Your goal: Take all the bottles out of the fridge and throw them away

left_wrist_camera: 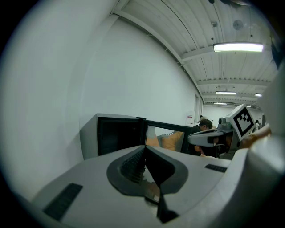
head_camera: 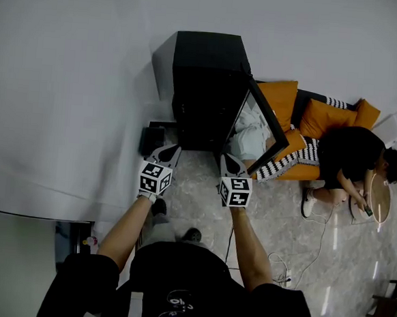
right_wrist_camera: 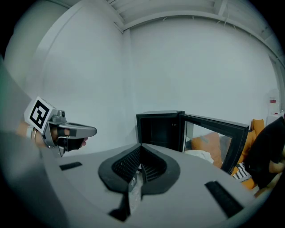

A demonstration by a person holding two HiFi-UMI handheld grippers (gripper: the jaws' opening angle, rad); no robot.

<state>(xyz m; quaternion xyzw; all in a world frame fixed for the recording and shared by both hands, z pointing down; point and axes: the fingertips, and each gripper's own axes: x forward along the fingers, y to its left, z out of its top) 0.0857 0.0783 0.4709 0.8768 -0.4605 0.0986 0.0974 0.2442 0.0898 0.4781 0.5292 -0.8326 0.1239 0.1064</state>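
**Two hand-held grippers facing an open black mini fridge**

Left gripper: jaws together, nothing between them. Its own view shows the ribbed pads meeting at the tip. It is held level with the right gripper and just to its left.

Right gripper: jaws closed, pads meeting, empty. Each gripper shows at the edge of the other's view, marker cube outward.

Fridge: a small black cabinet on the floor against the white wall, straight ahead of both grippers and near their tips. Its glass door stands swung open, ahead and to the right of the right gripper. The head view shows only the top and the door. Both gripper views look into the cabinet, which is too dark to tell what it holds.

Bottles: cannot be made out in any view.

Right of the grippers, past the door:
- An orange cushion.
- A black-and-white striped cushion.
- A pale bundle, seen through the glass.
- A person in black, seated on the marbled floor. The head view shows this person whole, the gripper views only in part.

Left gripper view only: a ribbed ceiling with a lit strip lamp.

Head view only: a small dark box just left of the fridge, and a cable on the floor.
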